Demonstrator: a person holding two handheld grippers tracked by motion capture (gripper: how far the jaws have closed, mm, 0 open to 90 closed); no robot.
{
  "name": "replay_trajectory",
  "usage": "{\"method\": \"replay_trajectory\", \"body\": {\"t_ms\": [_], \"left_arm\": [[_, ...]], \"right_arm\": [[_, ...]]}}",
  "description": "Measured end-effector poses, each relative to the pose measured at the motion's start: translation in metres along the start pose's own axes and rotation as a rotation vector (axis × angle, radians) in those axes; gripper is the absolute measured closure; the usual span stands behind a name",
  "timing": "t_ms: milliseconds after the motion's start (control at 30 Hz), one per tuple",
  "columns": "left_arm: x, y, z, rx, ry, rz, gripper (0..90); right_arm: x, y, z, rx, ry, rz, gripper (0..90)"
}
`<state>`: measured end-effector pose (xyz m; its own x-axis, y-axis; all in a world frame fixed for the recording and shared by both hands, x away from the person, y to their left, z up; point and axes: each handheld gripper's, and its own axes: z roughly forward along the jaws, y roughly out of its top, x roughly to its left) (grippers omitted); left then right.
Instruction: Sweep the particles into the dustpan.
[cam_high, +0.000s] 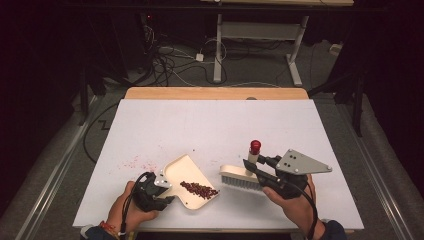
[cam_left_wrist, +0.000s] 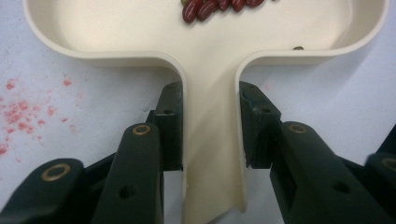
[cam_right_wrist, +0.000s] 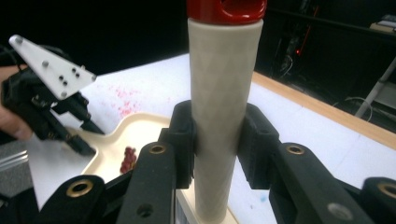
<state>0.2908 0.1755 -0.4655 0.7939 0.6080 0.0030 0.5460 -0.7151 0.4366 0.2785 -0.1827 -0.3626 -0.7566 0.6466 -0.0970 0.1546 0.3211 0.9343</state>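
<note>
Dustpan (cam_high: 187, 181) found flat on the white table (cam_high: 215, 125), near the front edge, mouth turned toward the brush (cam_high: 241, 176), presumably to receive sweepings. Red beans (cam_high: 199, 189) noted gathered inside the pan by its open edge; red smears (cam_high: 134, 162) marked on the table to its left. Left gripper (cam_left_wrist: 210, 126) observed closed on the dunstpan's handle, jaws narrowly parted and pressed against both sides, apparently steadying the pan. Right gripper (cam_right_wrist: 217, 140) observed clamped round the brush's upright pale handle below its red cap (cam_right_wrist: 226, 9), bristles resting on the table just right of the pan, judged ready for a stroke toward the pan
</note>
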Motion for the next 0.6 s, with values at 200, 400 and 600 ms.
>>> {"method": "replay_trajectory", "body": {"t_ms": [200,400,600], "left_arm": [[0.000,0.000,0.001,0.003,0.001,0.000,63.4],[0.000,0.001,0.002,-0.001,-0.001,0.001,63.3],[0.000,0.001,0.002,-0.004,0.002,-0.001,63.3]], "right_arm": [[0.006,-0.004,0.001,0.052,0.034,-0.016,69.7],[0.016,-0.005,0.015,0.043,0.061,-0.027,69.7],[0.019,-0.007,0.021,-0.018,0.096,-0.009,69.7]]}}
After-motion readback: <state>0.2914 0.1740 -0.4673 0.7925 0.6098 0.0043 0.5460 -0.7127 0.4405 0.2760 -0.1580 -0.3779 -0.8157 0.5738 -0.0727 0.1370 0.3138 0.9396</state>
